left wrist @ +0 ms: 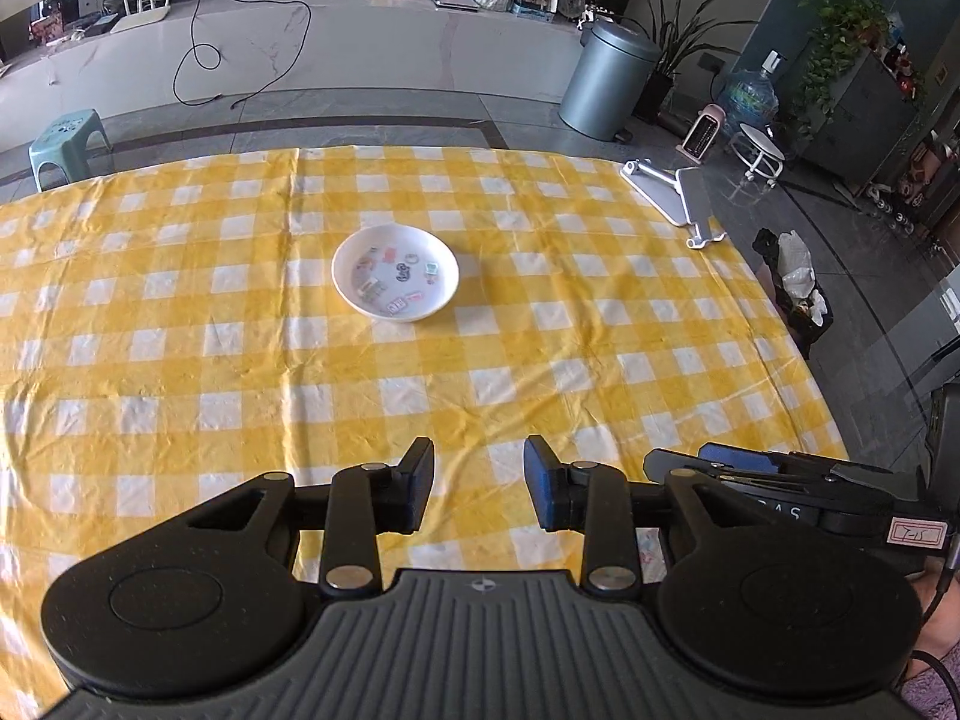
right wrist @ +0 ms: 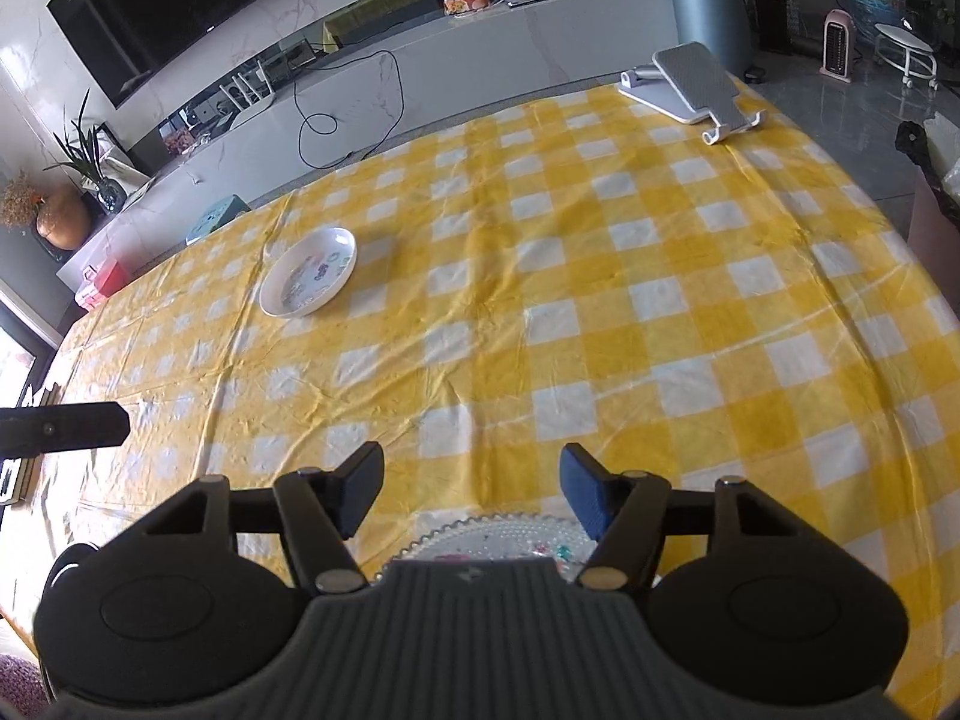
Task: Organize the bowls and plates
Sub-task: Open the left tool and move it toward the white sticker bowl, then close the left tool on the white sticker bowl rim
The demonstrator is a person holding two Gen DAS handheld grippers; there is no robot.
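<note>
While both grippers hover over the yellow checked tablecloth [left wrist: 240, 360], nothing looks stacked yet: the white bowl [left wrist: 395, 272] sits alone mid-table, well apart from the clear beaded plate [right wrist: 492, 540] lying directly under the right gripper [right wrist: 471, 495]. Left gripper [left wrist: 478, 483] has its fingers spread and holds nothing; right gripper likewise spread, empty, above the plate's rim. Judgement: task at start, with both pieces left to gather; the phone stand [right wrist: 696, 87] at the far corner is uninvolved.

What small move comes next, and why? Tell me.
Probably lower the right gripper onto the near rim of the clear beaded plate right beneath it. Its jaws are open and empty, whereas the white bowl sits alone farther across the yellow checked cloth.
</note>
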